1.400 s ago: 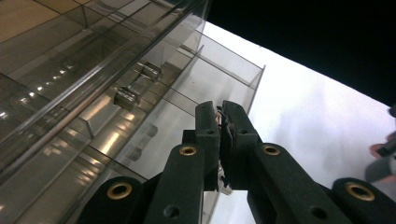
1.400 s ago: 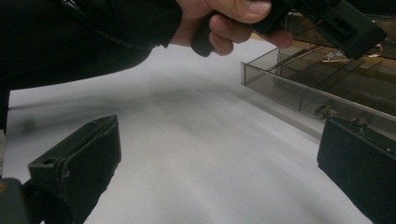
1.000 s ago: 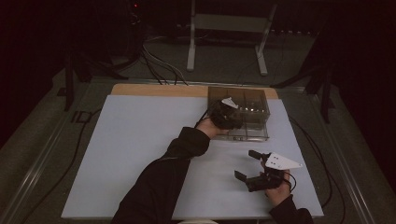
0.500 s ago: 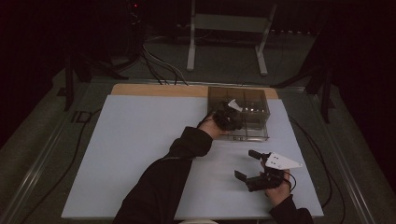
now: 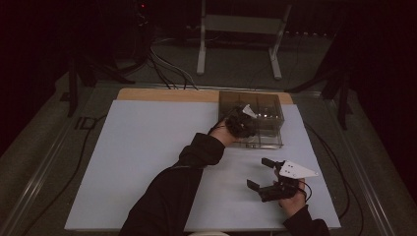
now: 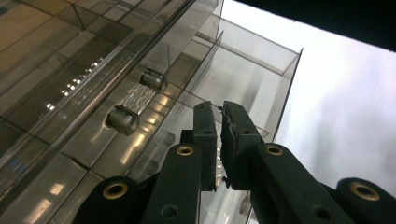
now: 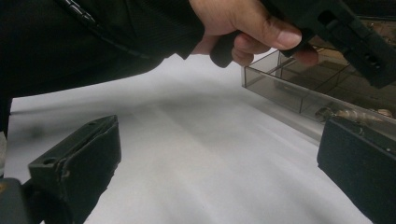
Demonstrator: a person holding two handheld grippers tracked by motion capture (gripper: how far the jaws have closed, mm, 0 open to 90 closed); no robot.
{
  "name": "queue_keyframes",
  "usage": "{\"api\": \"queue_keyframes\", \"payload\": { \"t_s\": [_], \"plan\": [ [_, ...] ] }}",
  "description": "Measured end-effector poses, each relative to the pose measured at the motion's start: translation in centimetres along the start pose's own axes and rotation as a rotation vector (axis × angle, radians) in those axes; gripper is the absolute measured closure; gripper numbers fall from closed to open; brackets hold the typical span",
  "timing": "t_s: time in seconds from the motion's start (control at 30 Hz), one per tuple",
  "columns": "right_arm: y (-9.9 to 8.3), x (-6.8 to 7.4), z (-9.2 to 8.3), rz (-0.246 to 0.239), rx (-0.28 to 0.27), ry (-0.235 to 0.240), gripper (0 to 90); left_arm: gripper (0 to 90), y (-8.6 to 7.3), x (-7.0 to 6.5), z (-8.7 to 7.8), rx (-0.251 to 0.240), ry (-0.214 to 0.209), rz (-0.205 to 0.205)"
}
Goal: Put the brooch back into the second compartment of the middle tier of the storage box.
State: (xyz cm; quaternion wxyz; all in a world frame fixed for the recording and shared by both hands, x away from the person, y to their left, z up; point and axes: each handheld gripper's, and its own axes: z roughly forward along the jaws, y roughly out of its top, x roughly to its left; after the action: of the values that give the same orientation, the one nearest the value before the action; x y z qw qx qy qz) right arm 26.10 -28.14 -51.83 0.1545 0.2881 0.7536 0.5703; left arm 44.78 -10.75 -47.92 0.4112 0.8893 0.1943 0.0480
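Note:
A smoky clear plastic box (image 5: 273, 101) with several compartments stands at the far right of the white table (image 5: 147, 147). My left gripper (image 5: 242, 121) reaches into its near left part. In the left gripper view its jaws (image 6: 218, 109) stand almost together over the compartments (image 6: 261, 70), with only a thin clear glint between the pads that I cannot identify. A clear bar on two round studs (image 6: 135, 100) lies beside them. My right gripper (image 5: 260, 173) rests open near the front right of the table, with nothing between its jaws (image 7: 219, 158). It faces the box (image 7: 289, 88).
A wooden strip (image 5: 167, 94) runs along the table's far edge. Cables (image 5: 167, 64) and a white stand (image 5: 236, 39) are on the floor beyond. The person's left sleeve (image 5: 182, 182) crosses the table's middle.

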Motion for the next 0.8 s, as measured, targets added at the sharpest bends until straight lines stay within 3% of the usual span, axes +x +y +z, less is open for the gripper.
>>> {"api": "queue_keyframes", "payload": {
  "t_s": [0.2, 0.43, 0.8],
  "plan": [
    [0.0, 0.0, 0.1, -0.001, 0.002, 0.001, 0.0, 69.3, 0.4, -0.2, -0.9, -0.025, -0.015, -0.023],
    [0.0, 0.0, 0.1, -0.003, 0.001, 0.002, 0.0, 63.5, 0.8, -0.8, -1.8, -0.048, -0.047, -0.029],
    [0.0, 0.0, 0.1, -0.001, 0.003, 0.001, 0.0, 47.1, 0.9, -1.1, -3.5, -0.074, -0.036, -0.043]
  ]
}}
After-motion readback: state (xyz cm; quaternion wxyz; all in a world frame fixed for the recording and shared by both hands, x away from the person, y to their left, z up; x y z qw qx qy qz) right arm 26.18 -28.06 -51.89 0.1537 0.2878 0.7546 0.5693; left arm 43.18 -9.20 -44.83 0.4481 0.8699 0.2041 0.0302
